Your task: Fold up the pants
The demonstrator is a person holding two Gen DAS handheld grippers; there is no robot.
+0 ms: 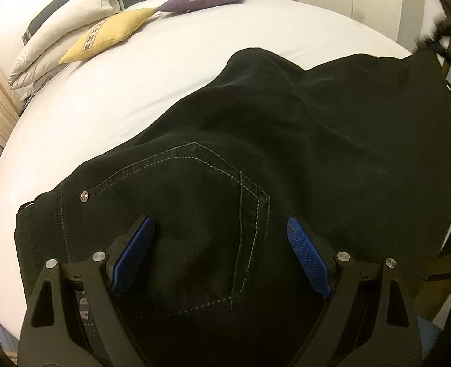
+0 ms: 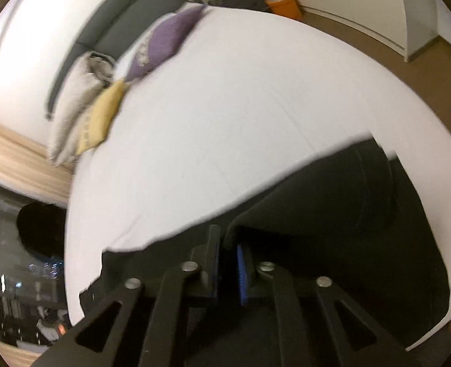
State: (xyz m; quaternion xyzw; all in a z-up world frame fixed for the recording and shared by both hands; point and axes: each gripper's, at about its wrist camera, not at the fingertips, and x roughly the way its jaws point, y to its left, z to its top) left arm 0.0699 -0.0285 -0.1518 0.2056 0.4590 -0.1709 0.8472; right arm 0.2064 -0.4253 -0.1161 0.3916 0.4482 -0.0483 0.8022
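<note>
Jaws of the left gripper [image 1: 220, 232] gape over the pants [image 1: 256, 153] pocket; right gripper [image 2: 228, 253] pinches a fold, legs stretching far right.

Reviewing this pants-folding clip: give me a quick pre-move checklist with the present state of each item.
1. Black pants lying on the white bed: ok.
2. Left hand-held gripper open over the back pocket, nothing pinched: ok.
3. Right hand-held gripper narrowed on a raised fold of fabric: firm grip cannot tell, picture blurred.
4. Pillows apart from the pants: ok.
5. Pants lying smooth: not ok, wrinkled.
</note>
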